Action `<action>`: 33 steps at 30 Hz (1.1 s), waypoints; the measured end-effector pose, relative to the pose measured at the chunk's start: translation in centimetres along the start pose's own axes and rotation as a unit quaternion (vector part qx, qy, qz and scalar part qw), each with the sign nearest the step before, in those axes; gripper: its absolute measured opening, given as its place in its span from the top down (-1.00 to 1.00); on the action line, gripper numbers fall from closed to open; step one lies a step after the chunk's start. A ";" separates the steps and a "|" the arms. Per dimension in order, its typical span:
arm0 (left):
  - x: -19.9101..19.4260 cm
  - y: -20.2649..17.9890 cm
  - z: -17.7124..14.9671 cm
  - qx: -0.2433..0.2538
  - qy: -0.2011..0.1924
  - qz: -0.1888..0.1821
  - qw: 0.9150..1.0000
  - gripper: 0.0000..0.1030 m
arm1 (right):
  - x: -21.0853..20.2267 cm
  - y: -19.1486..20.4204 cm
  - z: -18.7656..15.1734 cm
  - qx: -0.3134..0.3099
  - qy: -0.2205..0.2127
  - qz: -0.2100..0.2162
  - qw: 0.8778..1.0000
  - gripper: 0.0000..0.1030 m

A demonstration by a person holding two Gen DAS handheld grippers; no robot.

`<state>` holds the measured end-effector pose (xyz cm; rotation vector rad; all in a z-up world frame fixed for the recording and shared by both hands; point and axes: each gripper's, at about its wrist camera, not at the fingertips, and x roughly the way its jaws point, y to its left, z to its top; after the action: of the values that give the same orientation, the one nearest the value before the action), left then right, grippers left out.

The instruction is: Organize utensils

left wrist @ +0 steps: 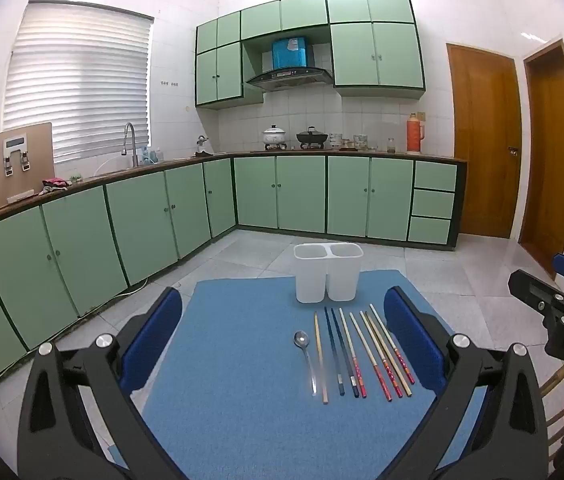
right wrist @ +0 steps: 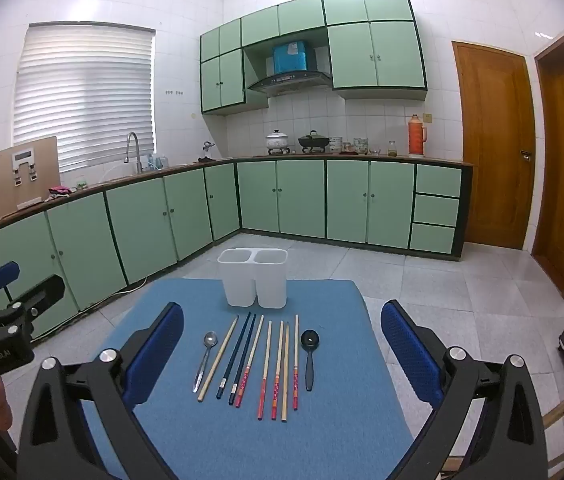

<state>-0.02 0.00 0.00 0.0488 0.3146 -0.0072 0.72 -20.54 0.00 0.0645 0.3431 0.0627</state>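
Utensils lie in a row on a blue mat [right wrist: 322,432] covering the tabletop, handles toward the near edge. Metal spoon [right wrist: 205,356] at far left of the row. Right of it, a plain wooden chopstick [right wrist: 218,358], two dark blue chopsticks [right wrist: 238,356], then several pale chopsticks with red patterned ends [right wrist: 278,368]. Black spoon [right wrist: 309,356] at far right, seen only from the right wrist view.

White two-compartment holder [right wrist: 253,277] stands upright at the far side of the mat, just beyond the chopstick tips; both compartments look empty.

Left hand-held gripper [left wrist: 282,338]: jaws spread wide, nothing between them, hovering near the mat's near edge. Right hand-held gripper [right wrist: 282,342]: same, wide and holding nothing.

Background: green cabinets [right wrist: 302,200], tiled floor, wooden doors at right.
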 end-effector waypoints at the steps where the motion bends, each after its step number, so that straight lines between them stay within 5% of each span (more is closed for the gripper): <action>1: 0.0 0.0 0.0 0.000 -0.001 0.000 1.000 -0.90 | 0.0 0.0 0.0 0.000 0.000 0.000 1.000 -0.88; 33: -0.2 0.4 0.1 0.002 0.000 0.001 1.000 -0.90 | 0.0 -0.4 0.2 0.004 -0.001 0.000 1.000 -0.88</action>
<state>-0.16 0.41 0.17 0.0528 0.3149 -0.0049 0.79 -21.00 0.20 0.0723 0.3408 0.0621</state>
